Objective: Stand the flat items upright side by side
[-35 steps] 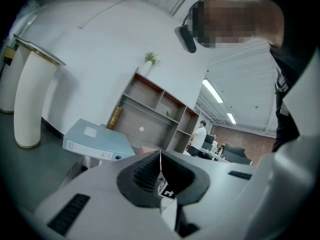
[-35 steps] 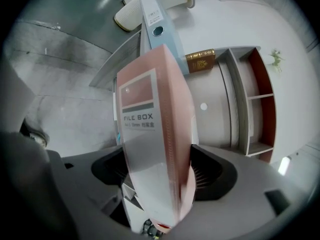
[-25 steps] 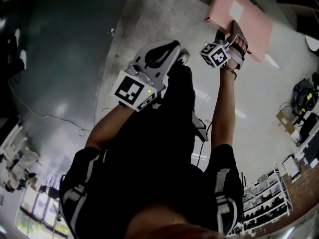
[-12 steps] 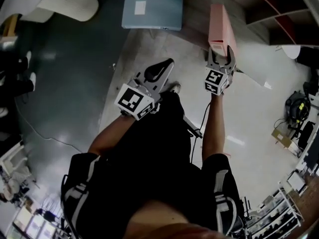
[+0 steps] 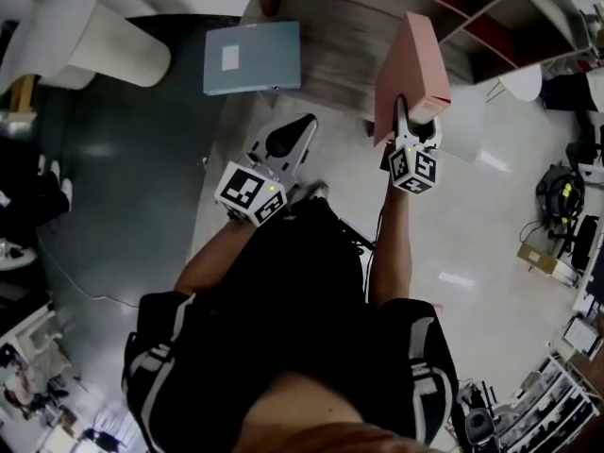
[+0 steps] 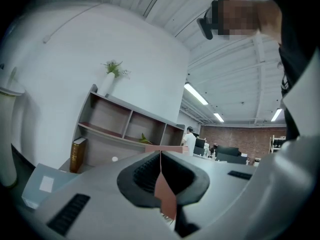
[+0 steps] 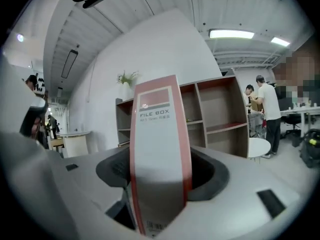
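1. Head view, left side: the blue file box (image 5: 253,57) lies flat on the wooden shelf top (image 5: 335,41), at about eleven o'clock from the left gripper (image 5: 304,124) and apart from it.
2. Left gripper view: the left gripper (image 6: 161,156) has its jaws pressed together. A thin pinkish sliver shows at their seam, and what it is cannot be told. The blue file box (image 6: 42,186) sits low at eight o'clock, its broad face up.
3. Head view, right side: the right gripper (image 5: 416,128) is clamped on the pink file box (image 5: 411,64). The box reaches from the jaws toward twelve o'clock, over the near edge of the shelf top. The blue box lies at about ten o'clock from it.
4. Right gripper view: the jaws of the right gripper (image 7: 160,179) have just been closing. They grip the pink file box (image 7: 159,149) by its labelled spine, which stands upright with its long axis running six to twelve o'clock.
5. Judgement: the pink box is already turned upright, so it needs only setting down on the shelf top. The blue box is still flat and lies nearer the left gripper, so standing it up beside the pink one looks like that hand's job.
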`<move>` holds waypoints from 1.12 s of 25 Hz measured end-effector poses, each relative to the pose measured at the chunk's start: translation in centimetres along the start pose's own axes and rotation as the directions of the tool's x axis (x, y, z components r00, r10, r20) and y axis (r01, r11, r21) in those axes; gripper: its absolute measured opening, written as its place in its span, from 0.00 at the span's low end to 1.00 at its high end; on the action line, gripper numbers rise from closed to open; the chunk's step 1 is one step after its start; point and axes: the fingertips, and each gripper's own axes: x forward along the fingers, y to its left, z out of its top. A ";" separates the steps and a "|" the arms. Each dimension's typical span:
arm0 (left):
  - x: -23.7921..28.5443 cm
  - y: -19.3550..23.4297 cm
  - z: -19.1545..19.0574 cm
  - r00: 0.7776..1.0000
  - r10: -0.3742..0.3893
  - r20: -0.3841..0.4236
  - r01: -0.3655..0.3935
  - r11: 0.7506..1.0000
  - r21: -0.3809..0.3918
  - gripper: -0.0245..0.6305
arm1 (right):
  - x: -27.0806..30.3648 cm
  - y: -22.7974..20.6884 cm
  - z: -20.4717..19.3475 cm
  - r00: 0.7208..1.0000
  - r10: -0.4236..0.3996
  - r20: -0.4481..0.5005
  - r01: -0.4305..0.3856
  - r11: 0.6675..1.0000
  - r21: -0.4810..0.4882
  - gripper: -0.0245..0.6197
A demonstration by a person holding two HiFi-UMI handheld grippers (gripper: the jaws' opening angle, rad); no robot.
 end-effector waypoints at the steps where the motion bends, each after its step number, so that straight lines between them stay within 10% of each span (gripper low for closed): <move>1: 0.5 -0.2 0.2 1.000 0.005 0.006 -0.005 1.000 0.000 0.08 | 0.0 -0.7 0.1 1.000 -0.012 0.004 0.012 1.000 0.006 0.51; 28: 17.8 1.7 1.1 0.983 -0.178 -0.052 0.179 0.984 0.014 0.08 | 8.7 -11.2 -1.5 0.975 -0.217 0.054 0.216 0.976 0.019 0.51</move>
